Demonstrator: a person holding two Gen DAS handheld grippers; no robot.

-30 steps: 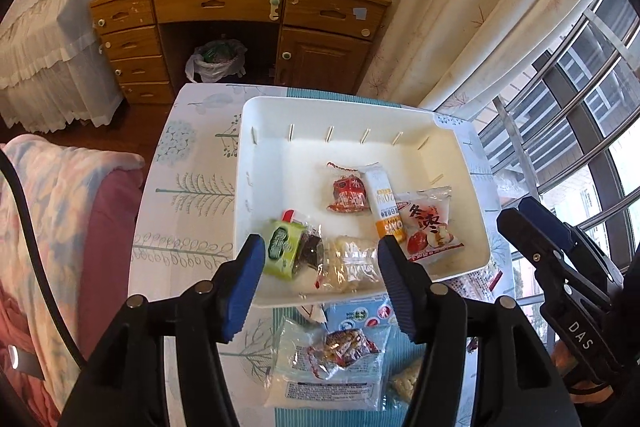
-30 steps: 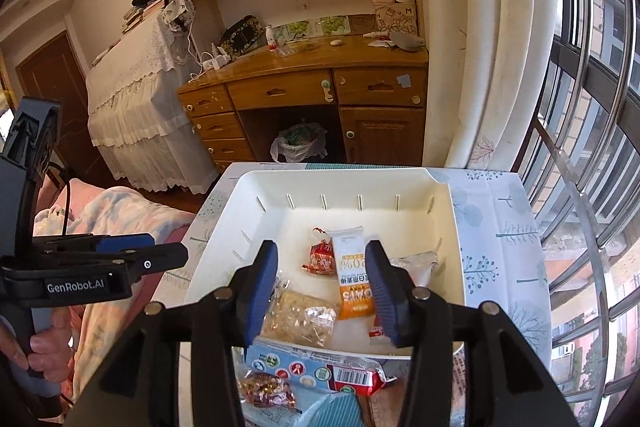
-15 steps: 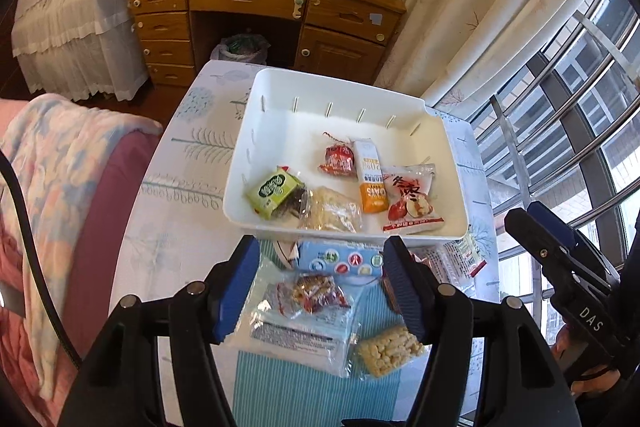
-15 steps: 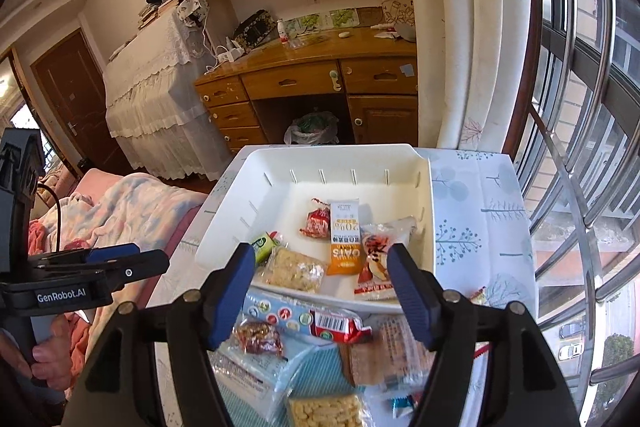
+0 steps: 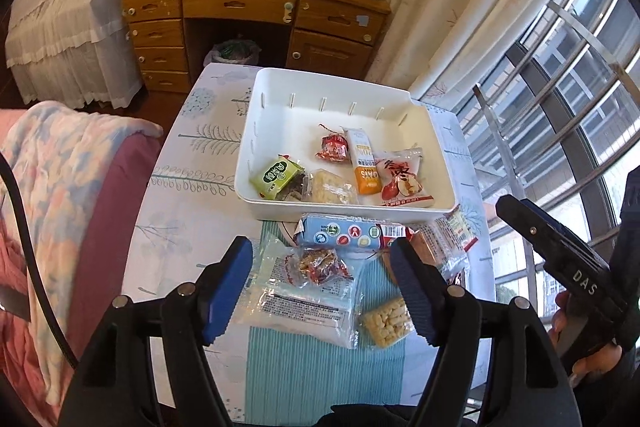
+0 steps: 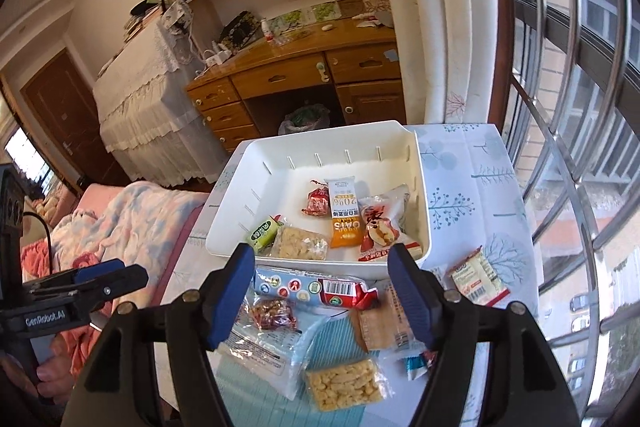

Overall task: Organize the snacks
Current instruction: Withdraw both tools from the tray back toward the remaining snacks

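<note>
Left gripper (image 5: pixel 322 285): jaws apart and opening, nothing between the pads; it hangs above the loose packets on the near part of the tabletop.
Right gripper (image 6: pixel 320 293): jaws apart and opening, nothing clamped; it hangs over the same pile, a little further right.
White tray (image 5: pixel 276 83): on the tabletop, far of the loose packets, near wall just beside the blue packet.
In the tray: green packet (image 5: pixel 276 177) at the near left, clear cracker packet (image 5: pixel 332 187) beside it, small red packet (image 5: pixel 332 149) further back, orange oat bar (image 5: pixel 364 163) upright in the middle, red-and-white jujube packet (image 5: pixel 402 177) at the right.
Blue packet (image 5: pixel 340 231): long, lying crosswise on the tabletop just near of the tray, red end to the right.
Clear bag with red sweets (image 5: pixel 310 287): flat on the tabletop, near of the blue packet, lying between the left gripper's jaws in the view.
Puffed-corn bar (image 6: pixel 344 383): nearest of the pile, right of the clear bag.
Brown biscuit packet (image 6: pixel 380 325): right of the clear bag, near of the blue packet's red end.
Orange-edged sachet (image 6: pixel 478 281): alone on the right, near the tray's near right corner.
Tabletop (image 5: pixel 188 195): covered with a tree-print cloth and a teal striped mat.
</note>
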